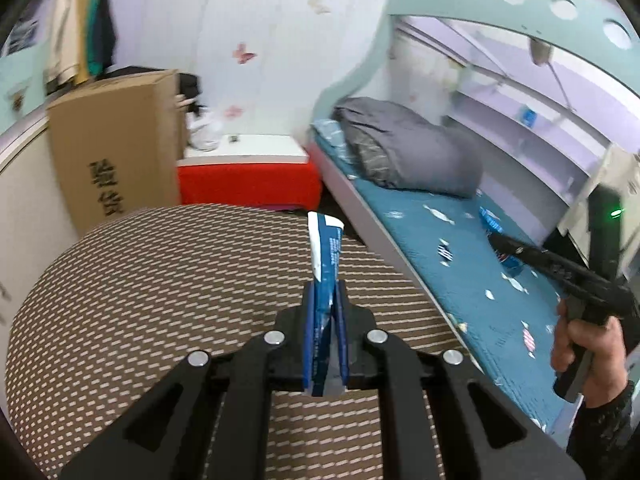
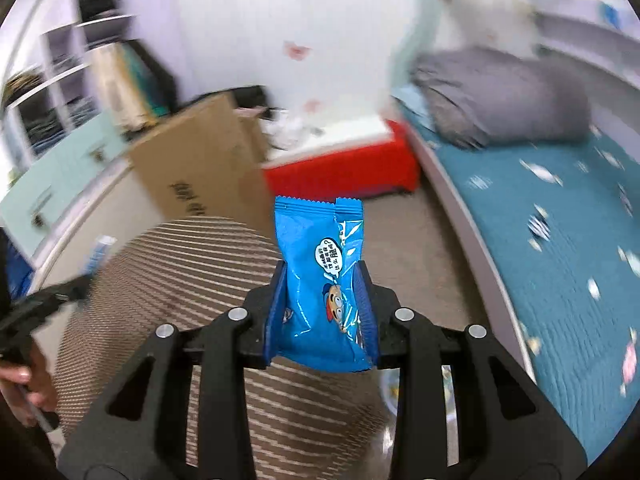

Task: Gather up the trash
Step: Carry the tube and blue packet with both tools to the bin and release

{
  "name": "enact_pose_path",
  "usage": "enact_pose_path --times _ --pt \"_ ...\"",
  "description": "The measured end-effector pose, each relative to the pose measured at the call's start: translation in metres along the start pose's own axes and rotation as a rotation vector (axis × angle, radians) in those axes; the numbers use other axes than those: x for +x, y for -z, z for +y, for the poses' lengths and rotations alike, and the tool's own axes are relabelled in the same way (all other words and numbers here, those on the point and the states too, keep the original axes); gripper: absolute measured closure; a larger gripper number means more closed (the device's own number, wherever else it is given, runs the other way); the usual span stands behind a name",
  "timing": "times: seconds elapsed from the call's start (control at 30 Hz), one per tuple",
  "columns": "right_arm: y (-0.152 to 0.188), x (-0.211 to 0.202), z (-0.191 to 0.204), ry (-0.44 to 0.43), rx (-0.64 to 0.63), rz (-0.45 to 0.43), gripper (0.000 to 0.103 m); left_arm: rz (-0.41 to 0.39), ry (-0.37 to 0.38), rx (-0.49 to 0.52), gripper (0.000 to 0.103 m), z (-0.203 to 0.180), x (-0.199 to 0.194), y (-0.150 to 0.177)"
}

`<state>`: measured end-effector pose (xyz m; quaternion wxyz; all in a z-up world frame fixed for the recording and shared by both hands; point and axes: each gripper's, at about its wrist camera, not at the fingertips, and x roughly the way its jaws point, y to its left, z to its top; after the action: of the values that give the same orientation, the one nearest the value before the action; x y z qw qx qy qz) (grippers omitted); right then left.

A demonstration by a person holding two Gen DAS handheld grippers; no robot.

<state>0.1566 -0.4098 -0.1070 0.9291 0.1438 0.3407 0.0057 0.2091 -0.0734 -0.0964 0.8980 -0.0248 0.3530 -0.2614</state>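
Two snack wrappers, two grippers, a child's bedroom: at centre frame of the left wrist view, the left gripper (image 1: 325,300) is clamped hard on a folded blue-and-white wrapper (image 1: 326,256), which stands edge-on between the jaws and pokes up above a round woven-pattern stool (image 1: 160,300) filling the lower half. In the right wrist view the right gripper (image 2: 324,304) pinches a bright blue cartoon-printed snack packet (image 2: 320,280) by its sides at centre frame, the packet bowed between the jaws with its crimped top free. At the right edge of the left view, the person's hand (image 1: 584,344) grips the other tool's handle over a teal bed (image 1: 460,264), where at least one more blue scrap (image 1: 490,220) lies near the tool's tip. A cardboard box (image 1: 116,152) stands at upper left, a red-and-white bedside unit (image 1: 248,172) behind the stool.

No bin shows in either view, so both pieces must likely be carried some way. The risk, on this evidence: the slick packet is held only by edge pressure and could squirt out if the grip eases or the tool swings fast, as the blur in the right view suggests it may be doing. With both tools full, the scrap on the bed cannot be taken until something is dropped off
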Motion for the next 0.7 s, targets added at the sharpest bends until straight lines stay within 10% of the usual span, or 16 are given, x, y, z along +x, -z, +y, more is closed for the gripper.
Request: enact_pose_path --times 0.3,0.43,0.7 --pt "0.062 0.092 -0.122 0.093 0.254 0.216 0.070 0.072 0.082 0.122 0.094 -0.081 0.058 -0.016" --pt "0.081 0.132 -0.156 0.088 0.357 0.278 0.036 0.115 0.104 0.151 0.094 -0.105 0.088 -0.021" --pt "0.106 0.122 -0.206 0.115 0.524 0.242 0.021 0.236 0.161 0.209 0.094 -0.154 0.159 -0.023"
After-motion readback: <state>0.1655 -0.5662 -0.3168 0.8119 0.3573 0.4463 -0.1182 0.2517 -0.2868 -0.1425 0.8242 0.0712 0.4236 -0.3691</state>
